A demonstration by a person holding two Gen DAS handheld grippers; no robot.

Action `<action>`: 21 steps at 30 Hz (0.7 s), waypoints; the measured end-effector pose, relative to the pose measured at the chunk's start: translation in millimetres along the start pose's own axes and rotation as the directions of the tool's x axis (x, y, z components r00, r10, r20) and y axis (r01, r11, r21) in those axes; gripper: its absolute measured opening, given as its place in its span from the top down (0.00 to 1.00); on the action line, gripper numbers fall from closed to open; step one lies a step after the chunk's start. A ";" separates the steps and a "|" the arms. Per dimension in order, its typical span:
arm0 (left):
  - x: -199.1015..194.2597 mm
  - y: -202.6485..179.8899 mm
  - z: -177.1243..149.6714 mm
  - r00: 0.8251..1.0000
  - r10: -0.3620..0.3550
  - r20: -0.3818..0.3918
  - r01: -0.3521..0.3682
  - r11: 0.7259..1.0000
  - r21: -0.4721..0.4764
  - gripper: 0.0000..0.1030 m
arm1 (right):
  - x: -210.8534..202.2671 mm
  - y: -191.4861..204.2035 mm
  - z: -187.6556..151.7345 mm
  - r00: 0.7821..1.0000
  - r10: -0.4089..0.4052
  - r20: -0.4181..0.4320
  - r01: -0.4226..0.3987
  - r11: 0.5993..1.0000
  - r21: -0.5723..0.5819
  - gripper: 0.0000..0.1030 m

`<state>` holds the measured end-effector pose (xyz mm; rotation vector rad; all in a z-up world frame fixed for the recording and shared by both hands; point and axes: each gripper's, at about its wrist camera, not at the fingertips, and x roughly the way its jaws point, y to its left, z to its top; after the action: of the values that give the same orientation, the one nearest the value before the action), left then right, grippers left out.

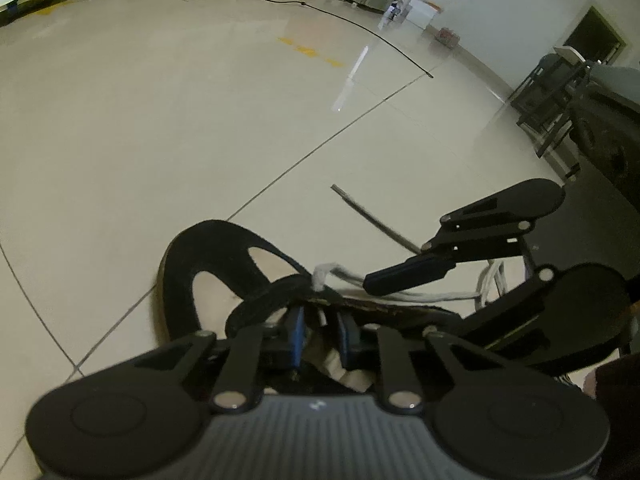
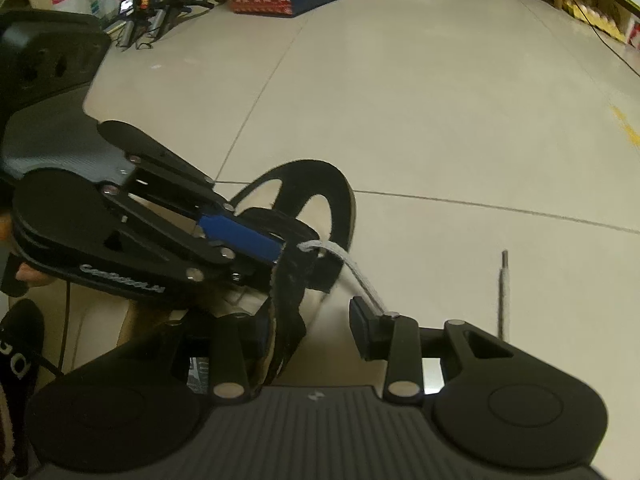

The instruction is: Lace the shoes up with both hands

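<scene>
Two fisheye views looked forward and steeply down from just behind each hand-held tool, very near the floor (image 1: 200, 120). Both shared the black shoe (image 1: 208, 264) and white lace (image 2: 360, 276), seen from opposite sides.

The shoe (image 2: 316, 216) lies on the floor (image 2: 440, 100), between the two tongs. The left tongs (image 2: 280, 254) reach in from the left onto the shoe's upper edge. The right tongs (image 2: 316, 340) stand in front of it. The lace (image 2: 356, 274) runs from the shoe's eyelet to the right tongs' right finger; its free end (image 2: 502, 296) lies further right on the floor.
</scene>
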<state>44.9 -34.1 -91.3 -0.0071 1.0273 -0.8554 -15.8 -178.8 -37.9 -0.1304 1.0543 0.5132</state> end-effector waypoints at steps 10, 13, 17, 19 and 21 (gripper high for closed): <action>-6.1 -15.6 -3.1 0.995 0.102 0.019 -0.102 0.994 0.025 0.98 | 1.6 4.3 0.7 1.000 -0.024 0.000 0.024 1.000 -0.013 0.60; -10.9 -24.7 -7.6 0.989 0.137 0.050 -0.139 0.989 0.043 0.98 | 1.8 0.6 -0.4 0.999 -0.032 -0.003 0.032 0.999 -0.003 0.59; -17.9 -28.6 -13.6 0.983 0.165 0.075 -0.170 0.984 0.052 0.98 | 2.9 -2.4 -0.4 0.999 -0.033 -0.004 0.033 0.999 -0.003 0.57; -19.3 -32.8 -15.1 0.982 0.173 0.080 -0.178 0.982 0.063 0.98 | 2.5 -3.0 0.2 0.999 -0.031 -0.006 0.031 0.999 -0.008 0.57; -22.8 -33.6 -16.0 0.980 0.181 0.081 -0.187 0.980 0.072 0.98 | 1.1 -2.3 1.3 0.999 -0.035 -0.005 0.035 0.999 -0.014 0.57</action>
<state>6.7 -36.9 -70.2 0.1211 0.9084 -0.7211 -13.2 -180.1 -38.5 -0.1625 1.0519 0.4891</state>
